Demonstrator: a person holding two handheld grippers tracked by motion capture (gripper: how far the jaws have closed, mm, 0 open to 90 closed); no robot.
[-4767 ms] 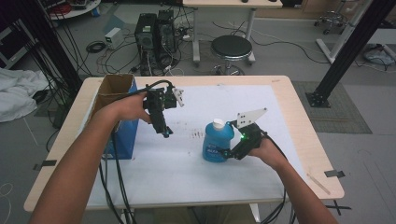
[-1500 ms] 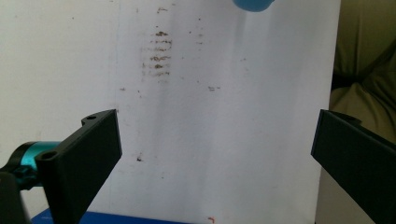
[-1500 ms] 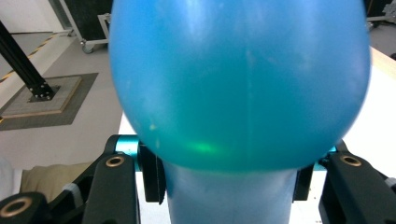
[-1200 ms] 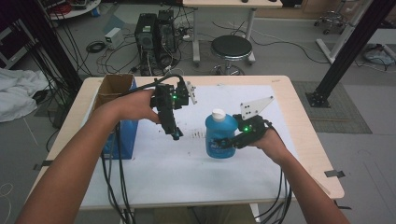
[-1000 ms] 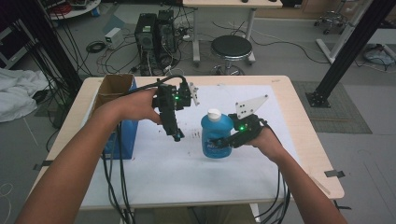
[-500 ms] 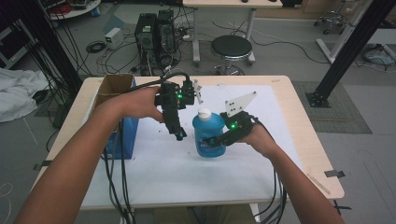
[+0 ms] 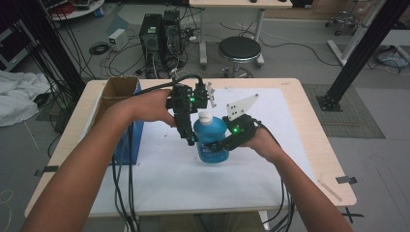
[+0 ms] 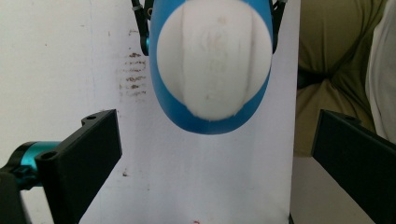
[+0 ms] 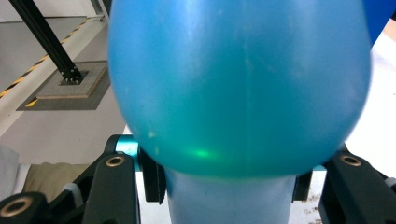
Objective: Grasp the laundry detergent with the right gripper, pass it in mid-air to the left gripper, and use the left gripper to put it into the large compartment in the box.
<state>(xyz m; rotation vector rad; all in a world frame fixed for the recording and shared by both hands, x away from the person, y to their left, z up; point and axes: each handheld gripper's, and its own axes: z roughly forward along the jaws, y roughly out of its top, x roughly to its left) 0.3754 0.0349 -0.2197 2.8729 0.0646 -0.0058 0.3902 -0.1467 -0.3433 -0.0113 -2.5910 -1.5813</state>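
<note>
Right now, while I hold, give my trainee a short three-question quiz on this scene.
1. True or false: the right claw is shut on the bottle.
2. The left claw is: A) shut on the cap, B) open beside the bottle, C) inside the box.
3. Fill in: the bottle's cap is ____ in colour.

Key: 1 true, its jaws grip the bottle's sides in the right gripper view. 2 B, its jaws stand wide apart in the left gripper view, with the cap ahead of them. 3 white.
</note>
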